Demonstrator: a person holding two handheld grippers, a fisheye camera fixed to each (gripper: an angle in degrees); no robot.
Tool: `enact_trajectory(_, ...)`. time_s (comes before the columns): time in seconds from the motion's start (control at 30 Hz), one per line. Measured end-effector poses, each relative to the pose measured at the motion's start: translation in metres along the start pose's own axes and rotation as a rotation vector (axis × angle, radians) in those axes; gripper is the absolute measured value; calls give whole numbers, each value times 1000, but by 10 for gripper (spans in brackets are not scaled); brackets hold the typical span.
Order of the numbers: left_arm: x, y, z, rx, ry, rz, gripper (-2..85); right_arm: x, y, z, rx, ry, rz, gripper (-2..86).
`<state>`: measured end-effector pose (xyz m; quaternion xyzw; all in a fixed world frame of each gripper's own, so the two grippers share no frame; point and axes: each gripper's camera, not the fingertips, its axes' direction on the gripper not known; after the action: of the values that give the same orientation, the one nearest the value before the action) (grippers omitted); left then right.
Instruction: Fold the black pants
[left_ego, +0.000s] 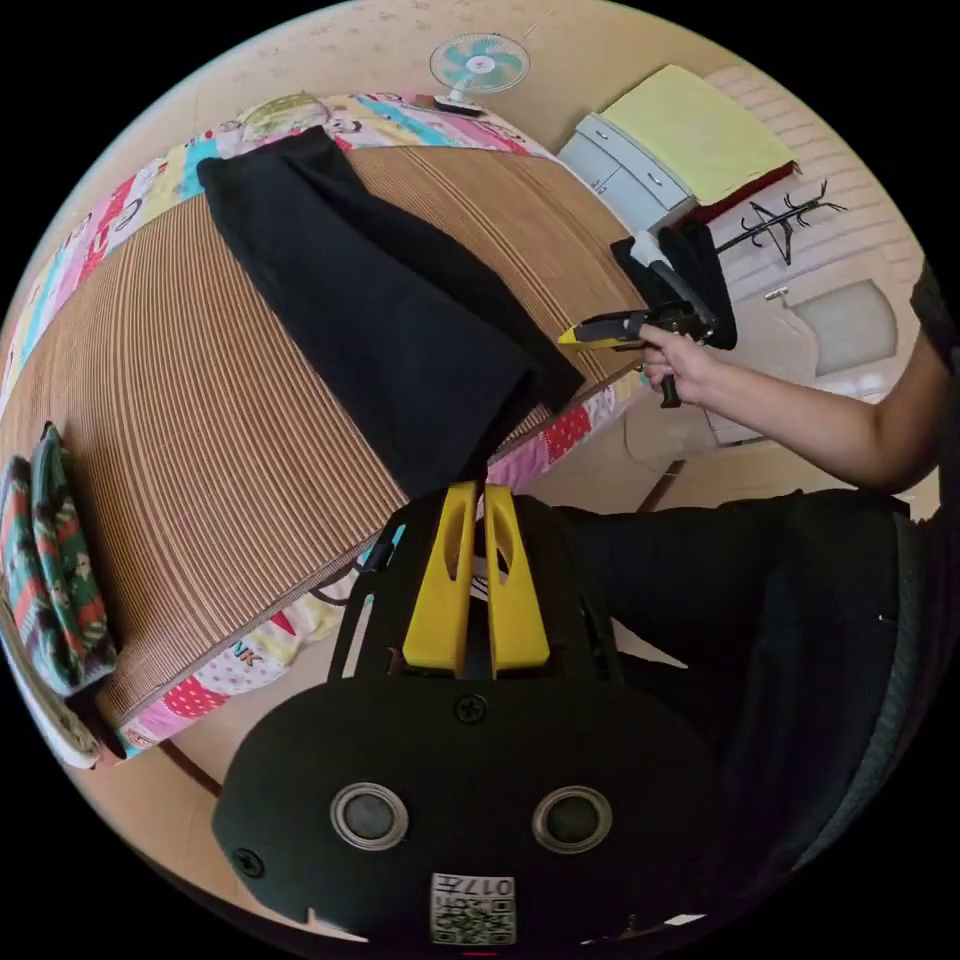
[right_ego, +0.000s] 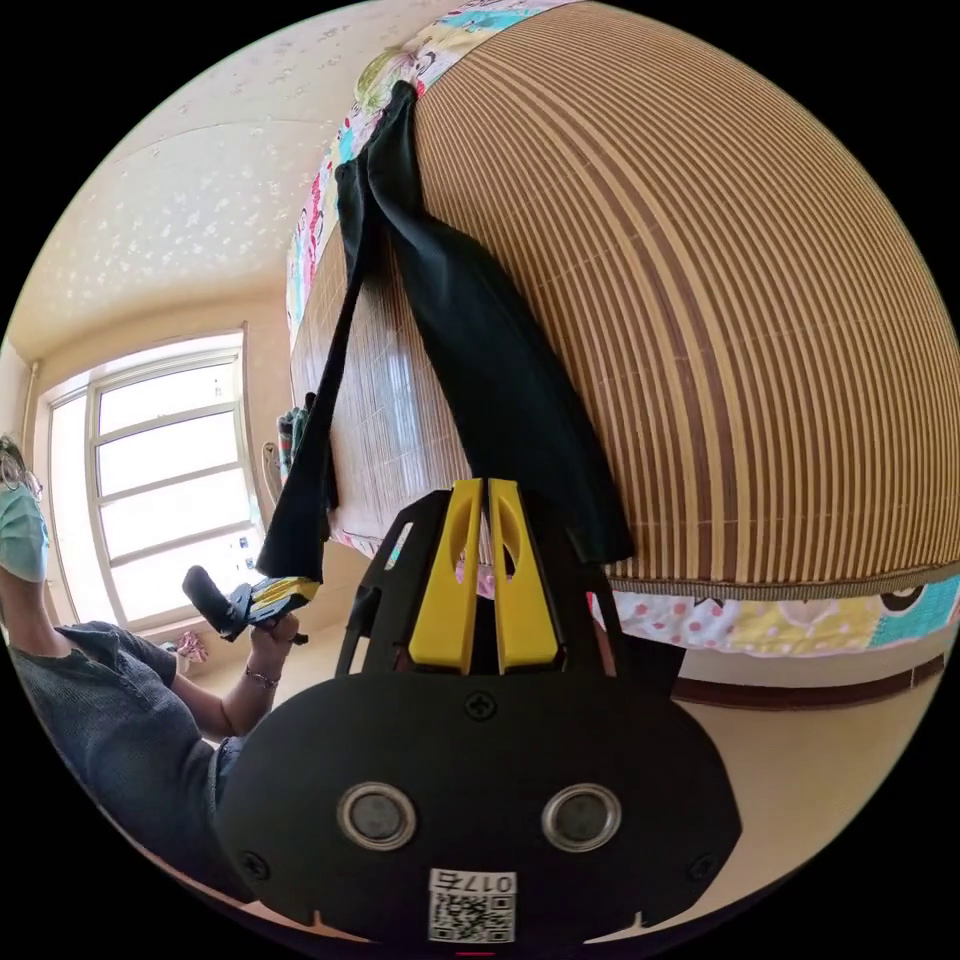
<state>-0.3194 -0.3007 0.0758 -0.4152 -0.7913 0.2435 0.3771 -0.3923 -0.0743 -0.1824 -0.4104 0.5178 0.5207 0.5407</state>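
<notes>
The black pants (left_ego: 370, 300) lie lengthwise on a striped bamboo mat (left_ego: 180, 400) covering the bed. In the left gripper view, my left gripper (left_ego: 481, 488) is shut on the near end of the pants at the bed's edge. A hand holds my right gripper (left_ego: 572, 337) at the other near corner of the cloth. In the right gripper view, my right gripper (right_ego: 484, 484) is shut on the black pants (right_ego: 480, 350). From there a strip of cloth rises off the mat (right_ego: 750, 300) to the left gripper (right_ego: 290, 590), which a hand holds.
Folded striped garments (left_ego: 60, 570) sit on the mat's left end. A patchwork quilt (left_ego: 560, 435) hangs under the mat. A fan (left_ego: 478, 65) and a drawer cabinet (left_ego: 625, 170) stand behind the bed. A window (right_ego: 160, 480) is behind the person (right_ego: 110, 720).
</notes>
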Motion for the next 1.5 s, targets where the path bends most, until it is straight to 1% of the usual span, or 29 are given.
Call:
enact_trajectory(0.07,-3,10,66,-218,-141,-73,-8,1,6,-8,17,60,14,43)
enact_trajectory(0.1,-4,13,82,-277,-185,-79,-8,1,10,-13,26,91,18,53)
enact_trajectory(0.13,-3,20,103,-339,-280,-91,-7,0,12,-15,27,105,16,55)
enact_trajectory(0.17,-1,25,110,-341,-316,-96,-6,-1,16,-17,22,132,9,61)
enact_trajectory(0.2,0,26,110,-329,-304,-98,-6,0,20,-18,6,161,4,66)
enact_trajectory(0.3,-10,22,98,-207,-102,-218,-4,8,28,-11,-64,212,0,78)
enact_trajectory(0.37,-32,19,93,-98,106,-385,0,16,34,0,-121,230,-20,74)
enact_trajectory(0.43,-43,16,93,-22,230,-449,6,20,46,-2,-97,249,-65,58)
enact_trajectory(0.47,-47,12,94,7,265,-463,13,26,51,-8,-91,204,-54,46)
enact_trajectory(0.5,-48,9,95,17,270,-468,20,30,56,-11,-132,44,-74,39)
enact_trajectory(0.53,-49,1,93,35,266,-474,36,29,59,-13,-151,-66,-96,36)
enact_trajectory(0.57,-47,-7,89,62,263,-473,50,23,67,-18,-155,-261,-144,32)
enact_trajectory(0.6,-45,-11,86,80,265,-472,58,10,77,-25,-136,-368,-188,29)
enact_trajectory(0.67,-35,-30,68,193,293,-462,90,-20,93,-31,-149,-399,-262,26)
enact_trajectory(0.73,-19,-46,49,287,279,-435,100,-54,106,-32,-189,-370,-343,24)
enact_trajectory(0.83,13,-83,23,335,202,-358,112,-106,122,-26,-223,-333,-453,22)
enact_trajectory(0.87,25,-96,15,338,173,-327,119,-121,127,-18,-248,-274,-470,23)
enact_trajectory(0.93,40,-115,9,318,131,-275,129,-140,135,-2,-287,-148,-506,23)
enact_trajectory(1.0,51,-136,17,245,72,-233,148,-161,145,18,-330,-33,-552,24)
enact_trajectory(1.07,59,-164,46,95,1,-197,176,-174,151,25,-332,-40,-581,24)
enact_trajectory(1.13,63,-178,67,19,-17,-163,177,-186,157,29,-332,-74,-604,24)
enact_trajectory(1.2,64,-187,87,-53,-46,-148,151,-198,164,32,-348,-122,-631,23)
enact_trajectory(1.23,63,-188,96,-92,-84,-151,80,-200,165,31,-356,-136,-637,23)
enact_trajectory(1.27,60,-187,101,-116,-144,-156,35,-201,166,30,-384,-148,-654,22)
enact_trajectory(1.33,55,-186,100,-127,-163,-153,11,-198,164,26,-496,-170,-735,20)
enact_trajectory(1.37,50,-184,96,-122,-156,-144,3,-192,156,22,-592,-167,-787,19)
enact_trajectory(1.4,47,-184,94,-119,-151,-140,1,-181,140,14,-628,-93,-783,18)
enact_trajectory(1.47,32,-179,83,-94,-92,-147,-5,-162,97,-10,-558,26,-728,19)
enact_trajectory(1.5,28,-178,80,-85,-74,-158,-6,-152,58,-28,-490,29,-686,21)
